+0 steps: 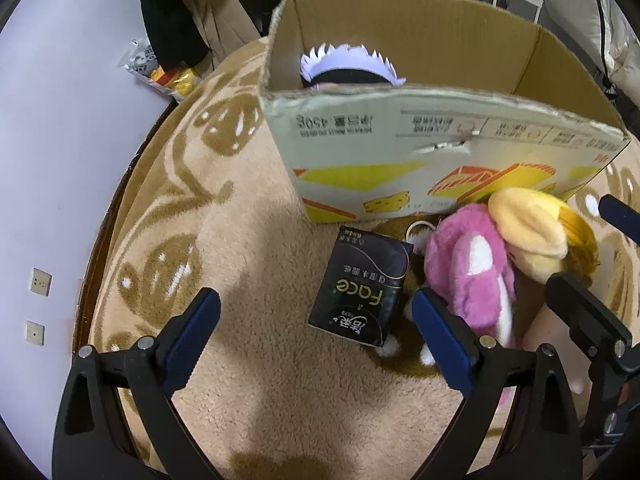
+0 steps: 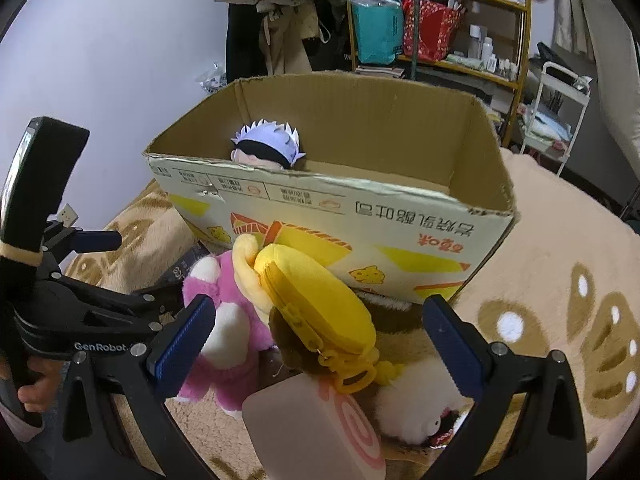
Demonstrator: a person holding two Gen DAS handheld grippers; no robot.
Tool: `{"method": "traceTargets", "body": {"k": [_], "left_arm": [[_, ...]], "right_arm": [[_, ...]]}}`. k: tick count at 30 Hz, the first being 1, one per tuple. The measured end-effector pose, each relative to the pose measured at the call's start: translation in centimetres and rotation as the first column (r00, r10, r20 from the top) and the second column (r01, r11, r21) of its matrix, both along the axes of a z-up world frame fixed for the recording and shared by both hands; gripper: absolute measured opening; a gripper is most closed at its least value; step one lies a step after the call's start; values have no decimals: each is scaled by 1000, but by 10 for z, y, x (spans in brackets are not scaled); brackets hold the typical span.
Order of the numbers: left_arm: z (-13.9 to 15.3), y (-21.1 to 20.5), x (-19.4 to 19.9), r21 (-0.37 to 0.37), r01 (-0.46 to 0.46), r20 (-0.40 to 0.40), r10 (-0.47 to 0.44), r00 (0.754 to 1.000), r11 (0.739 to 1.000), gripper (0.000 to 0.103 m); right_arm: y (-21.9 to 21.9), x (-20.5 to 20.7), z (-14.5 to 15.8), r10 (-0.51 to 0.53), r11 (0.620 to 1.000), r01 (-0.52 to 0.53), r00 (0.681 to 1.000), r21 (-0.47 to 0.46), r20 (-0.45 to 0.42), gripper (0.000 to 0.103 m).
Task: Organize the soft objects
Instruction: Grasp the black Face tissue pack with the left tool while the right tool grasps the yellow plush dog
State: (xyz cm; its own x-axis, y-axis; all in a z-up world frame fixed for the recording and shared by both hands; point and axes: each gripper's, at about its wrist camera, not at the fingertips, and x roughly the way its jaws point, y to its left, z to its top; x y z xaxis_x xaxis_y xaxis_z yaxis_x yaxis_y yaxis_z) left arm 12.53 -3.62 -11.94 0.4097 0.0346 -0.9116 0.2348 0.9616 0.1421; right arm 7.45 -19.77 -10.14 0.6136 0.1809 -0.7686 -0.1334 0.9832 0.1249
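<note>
Both claws spread wide and empty, blue-padded fingers apart: left gripper [image 1: 316, 334] above the beige fleecy blanket with brown leaf pattern [image 1: 248, 380], right gripper [image 2: 320, 344] over a heap of soft toys. Open brown cardboard box with yellow printed front [image 2: 400, 240] stood on the blanket just behind the heap, long side facing both cameras. Inside it, near the left end, a small plush doll head with spiky lavender-white hair and a black band across the eyes [image 2: 266, 146], only the top showing above the box wall. In front of the box, touching one another: a pink and white plush animal [image 2: 226, 320], a round yellow zippered plush pouch with a plastic clip [image 2: 316, 304] leaning over a brown furry toy [image 2: 292, 344], a white fluffy plush [image 2: 412, 412], and a pale pink block-shaped cushion with a red swirl on its face [image 2: 316, 428] nearest the right camera. Black pack of tissues marked "Face" [image 1: 362, 286] lay flat on the blanket just left of the pink animal, between the left fingers in that view. Seen from the right wrist, a hand [image 2: 34, 384] gripped the black handle of the left tool at the frame's left edge.
</note>
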Motion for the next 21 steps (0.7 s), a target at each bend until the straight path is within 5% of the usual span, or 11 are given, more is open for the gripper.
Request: {"method": "traceTargets", "body": {"k": [8, 14, 16, 21], "left_arm": [[-14, -2, 7, 13, 0, -36, 1, 999, 1000, 96], [-24, -2, 13, -1, 2, -59, -2, 998, 1000, 96], [-26, 0, 16, -30, -3, -62, 1, 998, 1000, 95], [-29, 3, 18, -44, -5, -67, 2, 998, 999, 77]], "right_arm": [[4, 7, -10, 14, 1000, -13, 999, 9, -35, 100], [5, 11, -22, 23, 1000, -22, 996, 13, -87, 85], [5, 14, -26, 23, 1000, -23, 994, 1, -106, 71], [5, 15, -29, 29, 1000, -28, 992, 13, -119, 67]]}}
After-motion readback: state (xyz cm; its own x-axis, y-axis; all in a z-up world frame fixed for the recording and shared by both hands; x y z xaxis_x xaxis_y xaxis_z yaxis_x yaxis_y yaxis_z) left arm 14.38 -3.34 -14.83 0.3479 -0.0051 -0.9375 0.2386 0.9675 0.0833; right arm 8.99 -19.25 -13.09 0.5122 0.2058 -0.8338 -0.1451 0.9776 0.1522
